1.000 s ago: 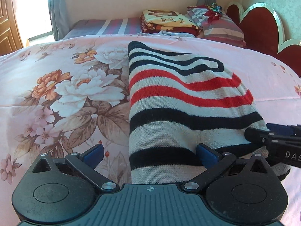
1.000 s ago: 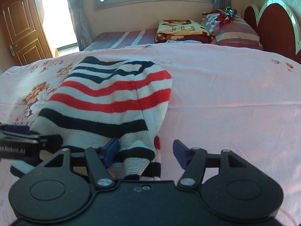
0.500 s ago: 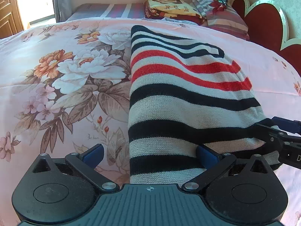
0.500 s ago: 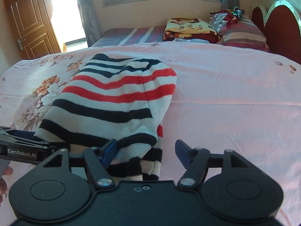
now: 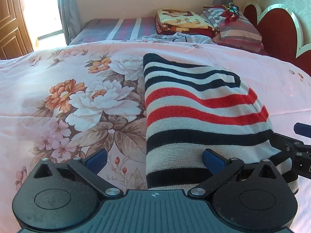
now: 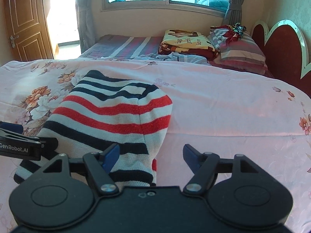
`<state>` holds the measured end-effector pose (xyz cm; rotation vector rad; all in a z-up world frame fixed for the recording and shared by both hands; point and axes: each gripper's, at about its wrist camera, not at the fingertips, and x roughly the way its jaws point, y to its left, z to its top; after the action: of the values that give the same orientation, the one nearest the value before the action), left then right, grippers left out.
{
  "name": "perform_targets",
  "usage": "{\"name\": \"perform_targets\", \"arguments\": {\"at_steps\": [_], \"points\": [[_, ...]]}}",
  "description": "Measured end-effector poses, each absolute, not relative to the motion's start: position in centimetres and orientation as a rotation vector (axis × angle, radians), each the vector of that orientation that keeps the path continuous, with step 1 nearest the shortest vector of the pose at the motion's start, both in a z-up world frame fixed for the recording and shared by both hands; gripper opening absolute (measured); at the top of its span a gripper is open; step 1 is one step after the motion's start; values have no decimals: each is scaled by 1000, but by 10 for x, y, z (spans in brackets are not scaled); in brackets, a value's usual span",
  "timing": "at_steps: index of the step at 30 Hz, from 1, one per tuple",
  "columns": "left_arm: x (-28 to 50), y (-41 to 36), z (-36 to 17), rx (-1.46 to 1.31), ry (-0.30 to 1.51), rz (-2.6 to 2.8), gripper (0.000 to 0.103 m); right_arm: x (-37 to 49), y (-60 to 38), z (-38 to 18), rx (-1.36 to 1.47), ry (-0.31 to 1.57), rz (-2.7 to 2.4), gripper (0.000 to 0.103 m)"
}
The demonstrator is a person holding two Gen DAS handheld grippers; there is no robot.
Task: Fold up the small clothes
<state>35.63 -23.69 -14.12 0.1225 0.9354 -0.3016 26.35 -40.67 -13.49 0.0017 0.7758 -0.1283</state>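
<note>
Fold laid; both my tongs spread, right gripper (image 6: 150, 155) just widened, left gripper (image 5: 154, 158) w/ sweater (image 5: 202, 116) edge between, unpinched. Next: regrip near hem.

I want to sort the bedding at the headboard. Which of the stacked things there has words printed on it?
The folded yellow blanket, left of the striped pillow; its top carries writing, including "love". The pillow shows only stripes.

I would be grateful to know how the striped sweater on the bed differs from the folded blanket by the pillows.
The striped sweater is knit in navy, red and white bands; the folded blanket is yellow and dark red with printed lettering. The sweater lies near the grippers on the pink floral bedspread; the blanket sits far back, beside the striped pillows. The sweater lies in one flat, low fold; the blanket makes a thicker stack. Both are folded.
</note>
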Motion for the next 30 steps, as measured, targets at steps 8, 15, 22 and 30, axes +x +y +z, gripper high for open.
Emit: {"name": "perform_targets", "arguments": {"at_steps": [8,15,22,30], "points": [[362,-240,-153,88,923,-359,103,276,-406,-142,-6,784,-134,76],[379,-235,-151,25,966,-400,103,283,-414,-155,42,821,-100,76],[403,-227,-159,-55,995,-441,103,302,-435,-146,200,821,-38,81],[412,-234,-180,-116,1041,-480,103,321,-442,-172,283,894,6,81]]}}
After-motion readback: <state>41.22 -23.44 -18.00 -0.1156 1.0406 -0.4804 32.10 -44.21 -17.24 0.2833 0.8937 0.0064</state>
